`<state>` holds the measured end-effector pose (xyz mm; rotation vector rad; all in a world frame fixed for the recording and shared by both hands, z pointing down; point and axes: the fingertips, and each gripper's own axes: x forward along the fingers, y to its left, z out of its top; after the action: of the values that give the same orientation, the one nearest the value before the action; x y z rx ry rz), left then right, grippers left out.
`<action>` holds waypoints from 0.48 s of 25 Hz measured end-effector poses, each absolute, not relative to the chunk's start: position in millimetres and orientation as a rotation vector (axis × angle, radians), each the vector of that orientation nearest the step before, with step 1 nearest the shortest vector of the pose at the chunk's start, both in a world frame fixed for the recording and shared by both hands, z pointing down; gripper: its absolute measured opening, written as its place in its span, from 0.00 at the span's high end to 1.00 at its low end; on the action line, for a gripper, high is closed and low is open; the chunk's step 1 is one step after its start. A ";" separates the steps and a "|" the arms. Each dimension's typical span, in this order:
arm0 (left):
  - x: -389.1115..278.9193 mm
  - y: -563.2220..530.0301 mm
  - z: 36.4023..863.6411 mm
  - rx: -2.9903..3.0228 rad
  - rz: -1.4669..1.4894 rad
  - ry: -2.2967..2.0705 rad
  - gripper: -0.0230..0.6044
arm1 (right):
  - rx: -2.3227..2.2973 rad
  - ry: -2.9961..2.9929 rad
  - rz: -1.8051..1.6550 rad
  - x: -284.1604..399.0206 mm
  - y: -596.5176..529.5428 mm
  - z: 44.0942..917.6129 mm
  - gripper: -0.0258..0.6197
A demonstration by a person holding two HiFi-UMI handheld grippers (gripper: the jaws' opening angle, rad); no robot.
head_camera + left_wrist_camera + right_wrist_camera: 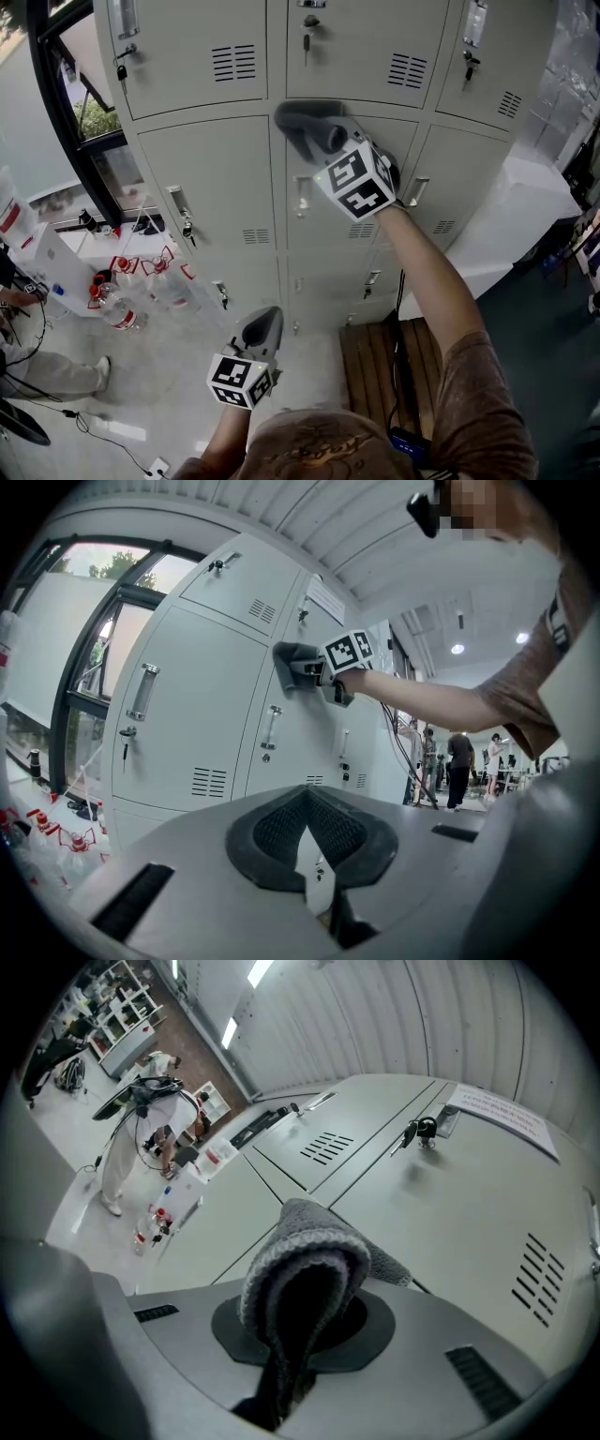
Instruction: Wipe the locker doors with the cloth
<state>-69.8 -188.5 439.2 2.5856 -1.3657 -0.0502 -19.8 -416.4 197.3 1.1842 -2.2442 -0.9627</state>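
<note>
Cloth is folded and clamped in our right gripper. Its front end is pressed flat on the locker doors, right by a seam between two doors. We hold our left gripper low and well apart from the cloth, jaws together, nothing between them.

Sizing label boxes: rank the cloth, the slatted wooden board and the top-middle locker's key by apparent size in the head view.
1. Slatted wooden board, partly behind the arm.
2. Cloth.
3. Key, far smallest.
</note>
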 end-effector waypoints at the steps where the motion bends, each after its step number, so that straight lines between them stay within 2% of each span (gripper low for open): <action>1: -69.5 -188.9 439.6 2.586 -0.049 -1.365 0.96 | 1.179 -2.250 -0.954 -19.8 -416.4 201.8 0.91; 12: -71.5 -191.6 443.3 2.577 -0.034 -1.367 0.96 | 1.102 -2.268 -0.857 -23.4 -416.7 263.0 0.91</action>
<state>-71.5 -191.6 443.3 2.5774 -1.3670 -0.0345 -23.4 -416.7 263.0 1.1020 -2.2683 -0.8569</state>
